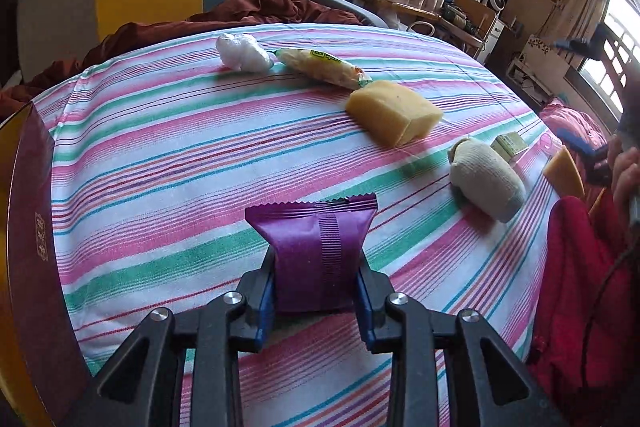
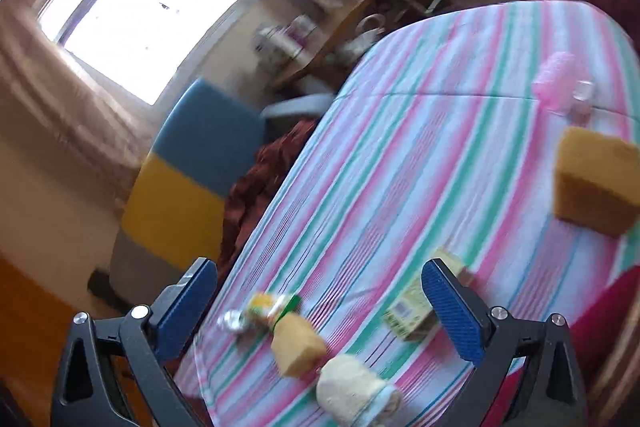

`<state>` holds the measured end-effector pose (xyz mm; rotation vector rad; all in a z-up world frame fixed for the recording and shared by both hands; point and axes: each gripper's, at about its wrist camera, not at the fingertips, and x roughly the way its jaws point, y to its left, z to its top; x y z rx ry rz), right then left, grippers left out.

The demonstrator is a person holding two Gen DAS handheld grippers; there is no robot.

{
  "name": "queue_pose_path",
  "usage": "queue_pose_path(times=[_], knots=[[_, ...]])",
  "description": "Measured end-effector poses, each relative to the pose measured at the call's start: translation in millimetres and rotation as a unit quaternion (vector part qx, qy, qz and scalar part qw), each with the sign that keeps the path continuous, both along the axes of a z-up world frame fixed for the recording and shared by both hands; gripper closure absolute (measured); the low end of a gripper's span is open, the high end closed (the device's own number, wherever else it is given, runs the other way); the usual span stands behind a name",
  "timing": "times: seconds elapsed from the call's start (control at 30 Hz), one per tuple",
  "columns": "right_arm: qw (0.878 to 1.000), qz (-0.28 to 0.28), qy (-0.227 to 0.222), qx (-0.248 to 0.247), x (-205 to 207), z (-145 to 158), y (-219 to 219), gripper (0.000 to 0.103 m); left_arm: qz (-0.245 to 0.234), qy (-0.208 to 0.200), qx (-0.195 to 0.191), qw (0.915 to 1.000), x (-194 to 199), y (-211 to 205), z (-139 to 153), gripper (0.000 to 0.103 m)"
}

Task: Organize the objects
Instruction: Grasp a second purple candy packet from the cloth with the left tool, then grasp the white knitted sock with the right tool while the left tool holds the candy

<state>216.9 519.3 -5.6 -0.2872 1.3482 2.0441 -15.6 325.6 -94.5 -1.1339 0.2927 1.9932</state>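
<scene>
Our left claw point(image 1: 316, 291) pinches the purple packet point(image 1: 316, 251) between its pads, just over the striped bed point(image 1: 160, 155). Ahead-right of it: sponge point(image 1: 394, 111), rolled sock point(image 1: 486, 179), snack bag point(image 1: 320, 66), white wad point(image 1: 242, 51). Right claw point(image 2: 324, 311) is wide, w/ nothing gripped; sock point(image 2: 352, 387) and green box point(image 2: 412, 311) lie below it.

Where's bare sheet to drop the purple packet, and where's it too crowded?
Free: the wide striped sheet between the maroon box on one side and the yellow sponge on the other, right ahead of the left tongs shut on the purple packet.

Crowded: the row of white bag, snack packet, sponge, rolled sock, green box.
</scene>
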Motion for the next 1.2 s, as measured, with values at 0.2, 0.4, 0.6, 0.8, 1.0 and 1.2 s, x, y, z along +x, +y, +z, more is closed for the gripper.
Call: queue_pose_path(times=[0.2,0.4,0.6,0.8,1.0,1.2], knots=[[0.996,0.034,-0.078,-0.013,-26,-6,0,0.0,-0.003,-0.009,0.017,0.9998,0,-7,-2,0.071],[0.984,0.059,-0.163,-0.03,-53,-20,-1,0.0,-0.001,-0.019,0.032,0.9993,-2,-11,-3,0.071],[0.973,0.075,-0.214,-0.039,-66,-30,1,0.0,-0.001,-0.028,0.044,0.9986,-4,-14,-5,0.071],[0.937,0.241,-0.246,-0.051,-107,-38,-39,0.0,-0.002,-0.034,0.047,0.9983,-5,-15,-5,0.071],[0.869,0.294,-0.398,0.023,-145,-59,-72,0.035,-0.005,-0.033,0.046,0.9984,-4,-17,-5,0.071],[0.851,0.308,-0.424,0.046,-157,-67,-83,0.049,-0.005,-0.025,0.04,0.9989,0,-20,-4,0.071]])
